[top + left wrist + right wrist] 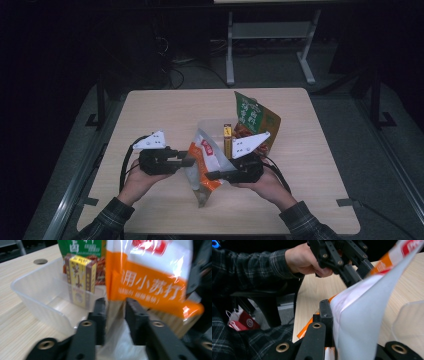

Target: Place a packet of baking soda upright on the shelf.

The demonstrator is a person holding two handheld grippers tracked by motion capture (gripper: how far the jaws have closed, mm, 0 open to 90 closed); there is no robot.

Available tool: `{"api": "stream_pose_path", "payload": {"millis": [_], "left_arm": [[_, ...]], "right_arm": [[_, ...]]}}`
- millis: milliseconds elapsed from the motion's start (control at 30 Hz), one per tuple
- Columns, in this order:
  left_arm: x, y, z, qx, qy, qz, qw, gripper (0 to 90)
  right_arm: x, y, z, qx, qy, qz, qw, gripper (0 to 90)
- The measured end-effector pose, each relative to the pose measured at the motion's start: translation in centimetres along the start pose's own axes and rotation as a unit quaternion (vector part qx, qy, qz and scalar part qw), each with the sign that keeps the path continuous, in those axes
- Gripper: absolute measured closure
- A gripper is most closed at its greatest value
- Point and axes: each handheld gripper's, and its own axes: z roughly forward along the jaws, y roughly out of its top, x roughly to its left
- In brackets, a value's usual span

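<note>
Orange bag (205,162) is hanging in our right tool (216,175), left tool (189,161) gaping around it; we are aiming for the tub (37,293) at 12 o'clock.

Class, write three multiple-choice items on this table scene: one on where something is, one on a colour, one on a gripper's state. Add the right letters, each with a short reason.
1. Where is the small yellow box?
A. inside the clear plastic tub
B. on the floor
C. in the right gripper

2. What colour is the band across the white snack bag?
A. blue
B. orange
C. black

3. How does the right gripper stand?
A. wide open over the table
B. shut on the snack bag
C. lying unused

Key: 1 A, the box stands upright within the tub's walls. 2 B, the left gripper view shows an orange band with white characters. 3 B, the right gripper view shows the bag's edge pinched at its jaw.
</note>
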Motion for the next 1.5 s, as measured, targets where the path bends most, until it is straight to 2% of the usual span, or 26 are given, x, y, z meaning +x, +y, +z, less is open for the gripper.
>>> {"api": "stream_pose_path", "payload": {"millis": [100,200,400,600,700,867,967,1133,1333,1467,1500], "left_arm": [[0.0,-0.3,0.0,0.004,0.007,-0.002,1.0000,52.4],[0.0,-0.9,-0.3,0.009,0.005,-0.010,0.9999,50.8],[-0.1,-2.3,-0.8,0.023,0.002,-0.026,0.9994,45.8],[-0.7,-4.1,-0.6,0.056,-0.010,-0.021,0.9982,35.7],[-1.0,-4.7,-0.4,0.073,-0.007,-0.016,0.9972,32.0],[-1.1,-5.2,0.2,0.084,-0.010,-0.022,0.9962,31.2],[-1.1,-5.2,0.4,0.094,-0.011,-0.013,0.9954,31.0],[-1.2,-5.3,0.7,0.099,-0.011,-0.016,0.9949,30.7],[-1.1,-5.3,0.7,0.099,-0.011,-0.014,0.9949,30.6],[-1.2,-5.3,0.7,0.099,-0.011,-0.017,0.9949,30.6],[-1.1,-5.3,0.7,0.100,-0.011,-0.015,0.9948,30.6]], "right_arm": [[0.2,0.4,-0.5,0.011,-0.011,-0.011,0.9998,90.0],[0.2,0.9,-1.3,0.024,-0.022,-0.019,0.9993,90.0],[-0.3,1.9,-2.9,0.026,-0.031,-0.031,0.9987,90.0],[-1.5,3.2,-3.7,0.028,-0.050,-0.042,0.9975,90.0],[-2.4,3.7,-3.7,0.033,-0.058,-0.043,0.9969,90.0],[-4.3,4.5,-3.4,0.050,-0.078,-0.038,0.9950,90.0],[-5.3,5.0,-3.3,0.058,-0.087,-0.036,0.9938,90.0],[-6.7,6.0,-3.1,0.075,-0.102,-0.034,0.9913,90.0],[-7.7,6.6,-2.6,0.094,-0.117,-0.040,0.9878,90.0],[-8.4,6.6,-2.3,0.113,-0.129,-0.048,0.9840,90.0],[-8.5,6.5,-2.2,0.112,-0.129,-0.043,0.9843,90.0]]}}
